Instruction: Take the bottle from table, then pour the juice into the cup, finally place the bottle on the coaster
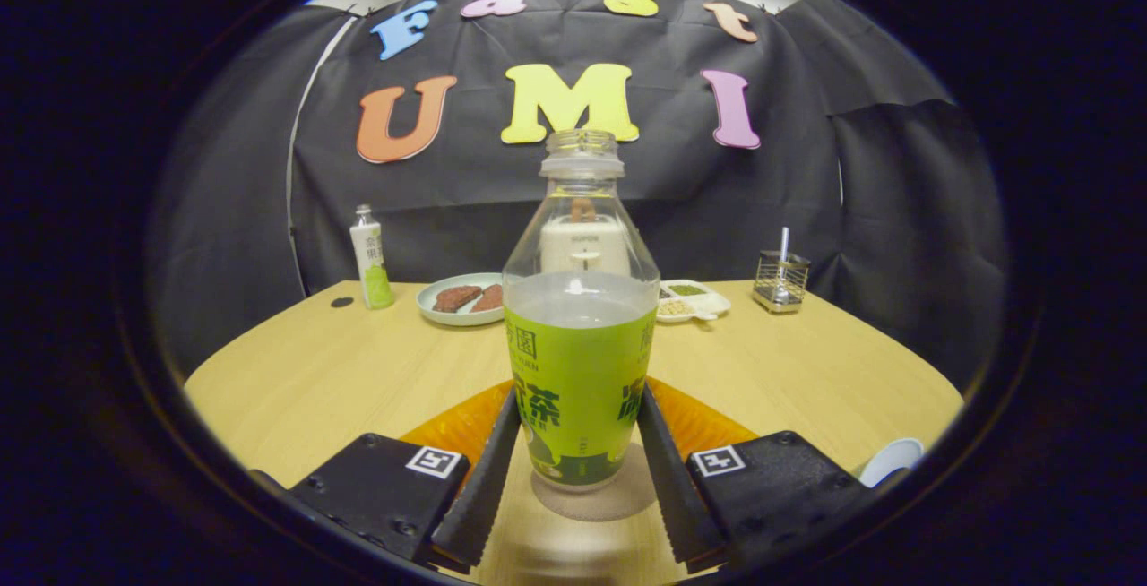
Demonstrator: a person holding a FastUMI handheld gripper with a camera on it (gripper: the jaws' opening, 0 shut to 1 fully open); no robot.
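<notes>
A clear uncapped bottle with a green label stands upright on a round brownish coaster, about half full of pale liquid. My gripper is around the bottle's lower half. Its two fingers lie against the label on the left and right sides, so it is shut on the bottle. The rim of a white cup peeks out on the table to the right of the right finger.
An orange mat lies just behind the bottle. At the far edge of the wooden table stand a small white-green bottle, a plate with brown pieces, a white divided dish and a wire holder.
</notes>
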